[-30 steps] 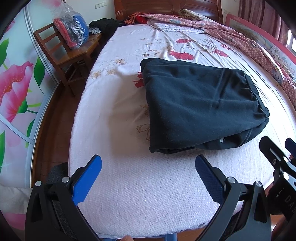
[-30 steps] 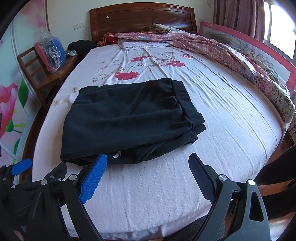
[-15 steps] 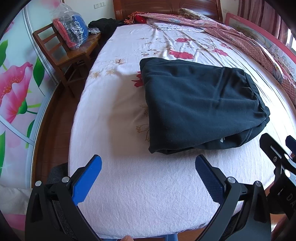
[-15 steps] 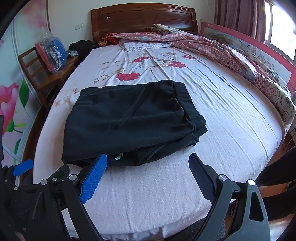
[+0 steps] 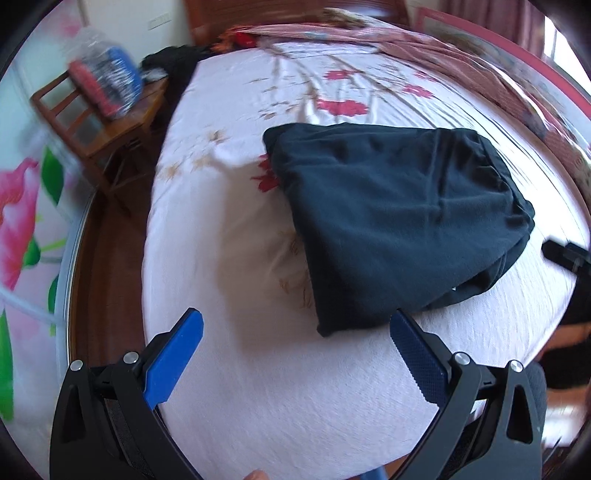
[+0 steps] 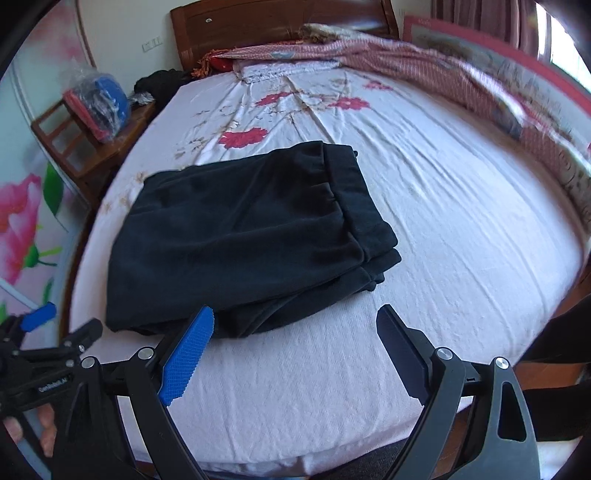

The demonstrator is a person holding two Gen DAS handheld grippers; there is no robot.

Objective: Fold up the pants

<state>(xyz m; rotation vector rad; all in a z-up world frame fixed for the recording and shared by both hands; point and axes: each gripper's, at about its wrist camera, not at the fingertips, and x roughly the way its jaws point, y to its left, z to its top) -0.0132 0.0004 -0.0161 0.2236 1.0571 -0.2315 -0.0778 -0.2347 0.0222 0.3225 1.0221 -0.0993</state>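
Dark folded pants (image 5: pixel 395 221) lie in a compact stack on the white floral bed sheet (image 5: pixel 229 258); they also show in the right wrist view (image 6: pixel 243 240), waistband to the right. My left gripper (image 5: pixel 295 328) is open and empty, just in front of the pants' near left corner. My right gripper (image 6: pixel 295 325) is open and empty, at the pants' near edge, its left finger over the fabric's edge. The left gripper also shows at the left edge of the right wrist view (image 6: pixel 48 325).
A wooden chair (image 6: pixel 85 147) with a plastic bag of clothes (image 6: pixel 99 103) stands left of the bed. A red patterned quilt (image 6: pixel 461 74) lies along the far and right side. The wooden headboard (image 6: pixel 280 26) is at the back.
Both grippers have moved closer to the pants and shifted slightly; the left view has swung right and is blurred. The pants have not moved.
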